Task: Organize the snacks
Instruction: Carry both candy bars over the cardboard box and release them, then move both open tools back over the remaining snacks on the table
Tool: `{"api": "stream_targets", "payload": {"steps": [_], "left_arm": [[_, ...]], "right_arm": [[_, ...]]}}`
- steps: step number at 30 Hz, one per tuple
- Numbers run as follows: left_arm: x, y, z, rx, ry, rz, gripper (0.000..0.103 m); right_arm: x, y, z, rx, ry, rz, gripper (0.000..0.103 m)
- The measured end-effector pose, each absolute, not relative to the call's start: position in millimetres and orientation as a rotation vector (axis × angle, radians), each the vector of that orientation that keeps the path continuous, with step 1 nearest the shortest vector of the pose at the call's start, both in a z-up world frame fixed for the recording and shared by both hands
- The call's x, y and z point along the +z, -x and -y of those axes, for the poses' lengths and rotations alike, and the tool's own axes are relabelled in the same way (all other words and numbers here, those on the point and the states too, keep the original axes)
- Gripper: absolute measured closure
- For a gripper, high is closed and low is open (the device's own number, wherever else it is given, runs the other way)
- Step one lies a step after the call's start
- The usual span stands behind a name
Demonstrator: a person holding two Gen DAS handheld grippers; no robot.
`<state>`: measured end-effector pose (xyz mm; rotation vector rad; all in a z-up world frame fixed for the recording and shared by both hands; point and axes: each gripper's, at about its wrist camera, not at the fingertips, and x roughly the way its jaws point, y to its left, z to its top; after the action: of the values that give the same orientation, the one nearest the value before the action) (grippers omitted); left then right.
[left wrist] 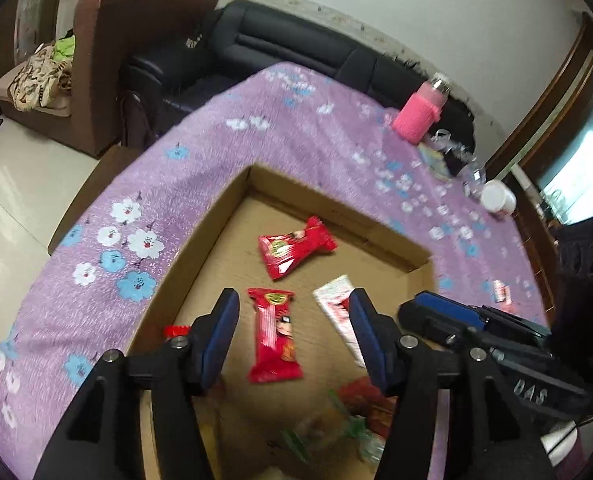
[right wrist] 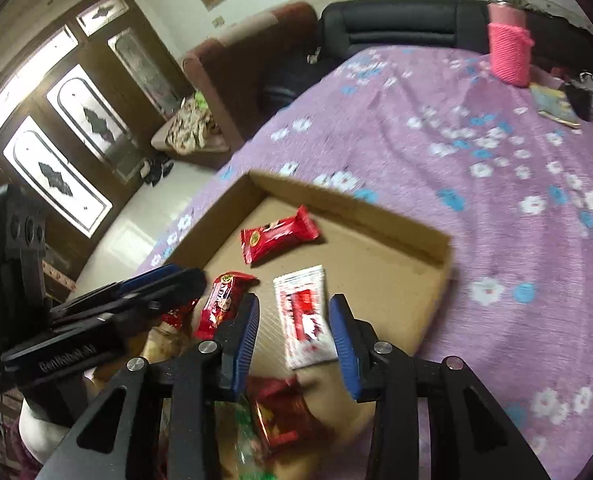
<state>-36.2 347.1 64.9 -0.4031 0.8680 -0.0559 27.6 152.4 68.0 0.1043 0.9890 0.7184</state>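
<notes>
Where the purple cloth [left wrist: 316,140] spreads widest, nubbly weave printed with white and blue flowers, draped over the table edge above glossy pale floor tiles [left wrist: 12,184]. Behind it, against the wall, a black padded sofa [left wrist: 296,40] with smooth cushions and a brown upholstered armchair [left wrist: 108,40]. On the cloth, a shallow cardboard tray [left wrist: 212,220], matte tan, low upright walls, square corners. At the cloth's far edge, a bottle in a pink knitted sleeve [right wrist: 510,52], standing upright. Inside the tray, apart from one another: a red glossy snack packet [left wrist: 294,246] with crimped ends lying askew toward the back; a second red packet [left wrist: 274,336], long and flat, nearer; a white sachet with red print [right wrist: 306,316], rectangular, beside it; crumpled red and green wrappers [right wrist: 276,424], blurred, at the near side. Left gripper [left wrist: 294,312], black frame with blue ribbed pads, jaws spread fairly wide over the long red packet, not pressing it. Right gripper [right wrist: 294,316], same build, jaws parted either side of the white sachet, not pinching it.
</notes>
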Motion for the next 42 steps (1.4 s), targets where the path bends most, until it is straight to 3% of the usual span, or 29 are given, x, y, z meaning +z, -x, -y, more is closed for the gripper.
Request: {"api": "stream_targets", "payload": {"steps": [3, 12, 23, 29, 33, 38, 42], "left_arm": [[87, 59, -335, -0.082, 0.411, -0.812, 0.032], [132, 126, -255, -0.253, 0.396, -0.668, 0.009], [96, 138, -216, -0.334, 0.423, -0.719, 0.008], [94, 136, -203, -0.34, 0.394, -0.728, 0.008], [90, 129, -197, -0.36, 0.39, -0.744, 0.008], [81, 122, -186, -0.387, 0.38, -0.768, 0.008], [75, 120, -175, -0.409, 0.379, -0.785, 0.008]], "right_arm": [[82, -20, -114, 0.7, -0.155, -0.954, 0.063], [98, -13, 46, 0.442, -0.269, -0.865, 0.063], [51, -63, 178, 0.088, -0.334, -0.904, 0.064], [18, -90, 169, 0.129, -0.376, -0.977, 0.063], [16, -72, 136, 0.435, -0.441, -1.064, 0.063], [47, -46, 106, 0.711, -0.408, -1.042, 0.063], [62, -66, 123, 0.377, -0.267, -0.921, 0.043]]}}
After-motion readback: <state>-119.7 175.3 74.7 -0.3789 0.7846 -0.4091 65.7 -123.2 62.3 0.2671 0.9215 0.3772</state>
